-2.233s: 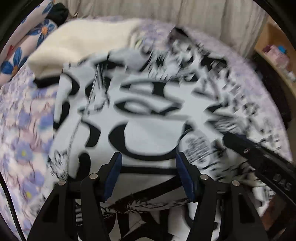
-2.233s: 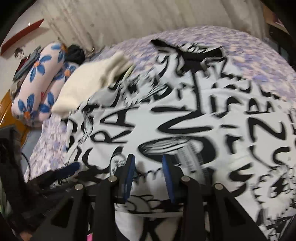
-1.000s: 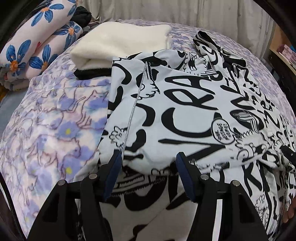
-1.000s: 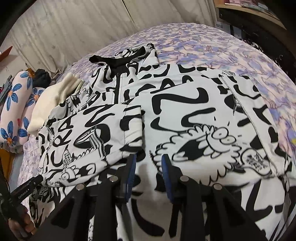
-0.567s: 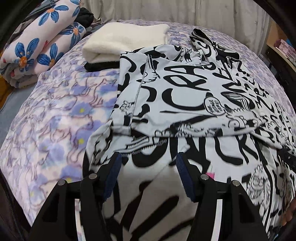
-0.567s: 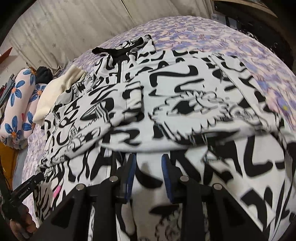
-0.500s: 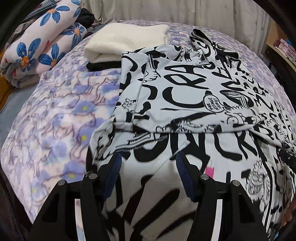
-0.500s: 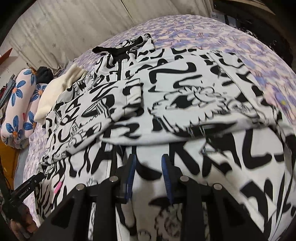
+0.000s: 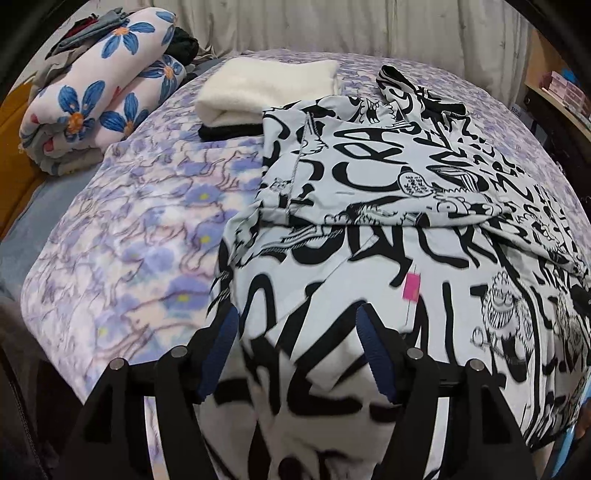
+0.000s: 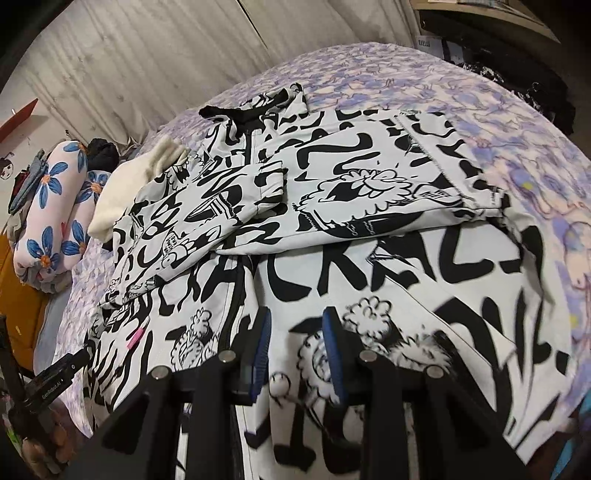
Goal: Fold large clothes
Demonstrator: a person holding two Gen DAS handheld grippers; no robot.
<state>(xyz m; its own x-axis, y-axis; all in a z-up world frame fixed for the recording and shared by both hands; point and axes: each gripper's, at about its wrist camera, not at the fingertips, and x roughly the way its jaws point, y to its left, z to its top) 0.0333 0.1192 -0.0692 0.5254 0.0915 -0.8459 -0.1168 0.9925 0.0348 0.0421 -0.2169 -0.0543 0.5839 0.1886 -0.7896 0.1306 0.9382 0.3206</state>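
Pale curtains [image 9: 369, 29] hang behind a bed [image 9: 140, 236] covered in a purple floral spread. Across the middle and right of the left wrist view lies a white jacket [image 9: 369, 184] with bold black graffiti print, its sleeves folded in over the chest. Its hem spills over the bed's near edge toward both cameras, and a small pink tag [image 9: 411, 288] sits on the lower panel. The jacket's left edge runs down the centre of that view, with bare spread filling the frame's left half. At upper centre a folded cream blanket [image 9: 266, 86] touches the jacket's shoulder; a rolled blue-flower quilt [image 9: 96, 107] lies at upper left. The left gripper [image 9: 297, 325] hangs just above the hem, fingers wide apart and holding nothing. In the right wrist view, the right gripper [image 10: 295, 332] hovers over the hem near the zip, fingers parted and empty. Open spread runs along that frame's right side beyond the jacket's edge; shelves [image 10: 480, 11] fill the upper right corner.
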